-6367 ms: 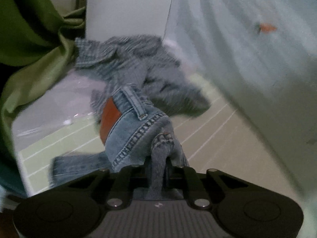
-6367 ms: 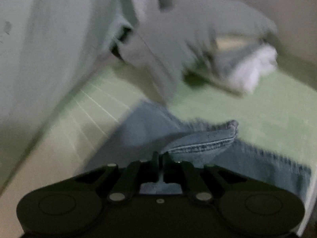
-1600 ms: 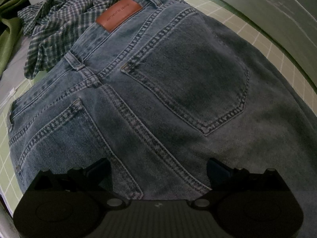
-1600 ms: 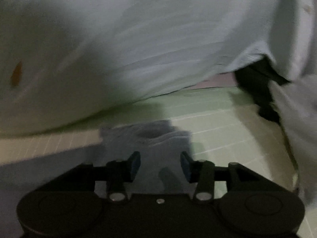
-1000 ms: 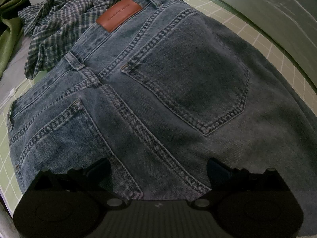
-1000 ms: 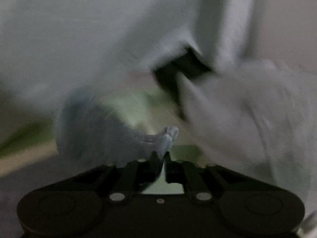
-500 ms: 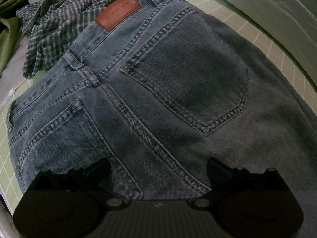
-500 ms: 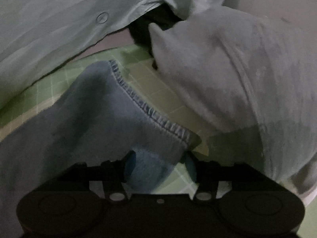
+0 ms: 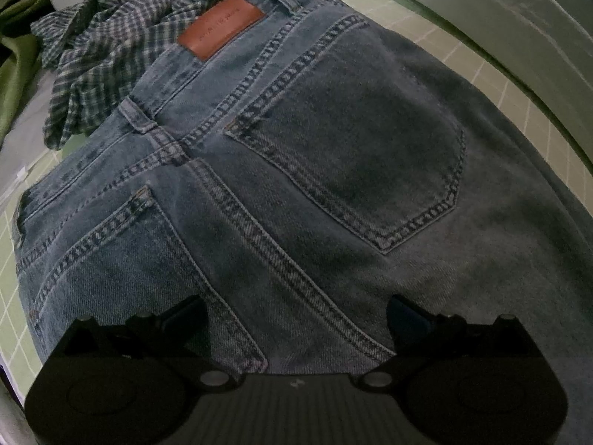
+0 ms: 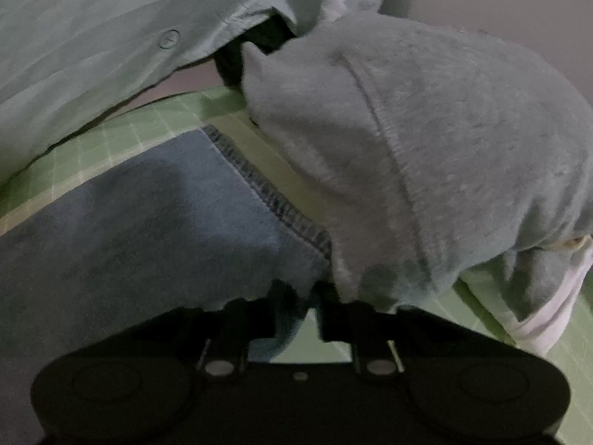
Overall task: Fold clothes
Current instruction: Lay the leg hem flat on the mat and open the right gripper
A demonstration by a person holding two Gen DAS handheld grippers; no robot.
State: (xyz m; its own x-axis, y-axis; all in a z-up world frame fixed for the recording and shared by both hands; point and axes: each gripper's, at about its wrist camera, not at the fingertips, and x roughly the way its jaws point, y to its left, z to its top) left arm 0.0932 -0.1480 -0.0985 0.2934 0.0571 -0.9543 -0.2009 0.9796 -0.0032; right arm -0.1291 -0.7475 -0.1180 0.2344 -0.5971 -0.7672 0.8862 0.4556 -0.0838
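Observation:
Blue jeans [image 9: 333, 148] lie flat on the green grid mat [image 9: 481, 70], seat up, with both back pockets and a brown leather patch [image 9: 220, 26] showing. My left gripper [image 9: 296, 319] hovers close over the seat. It is open wide and holds nothing. In the right wrist view a jeans leg [image 10: 148, 215] ends in a stitched hem. My right gripper [image 10: 298, 296] is at the hem's near corner. Its jaws are closing with the denim corner between them, and a gap still shows beside the cloth.
A crumpled plaid shirt [image 9: 111, 55] lies beyond the waistband, with green cloth [image 9: 15, 59] at the far left. A grey sweatshirt [image 10: 444, 148] is heaped right next to the hem. Pale buttoned fabric [image 10: 92, 37] hangs along the mat's far edge.
The right gripper dropped the raised hem, opened, moved closer to the hem corner by the grey sweatshirt, and its fingers have narrowed around the denim. The left gripper stayed still.

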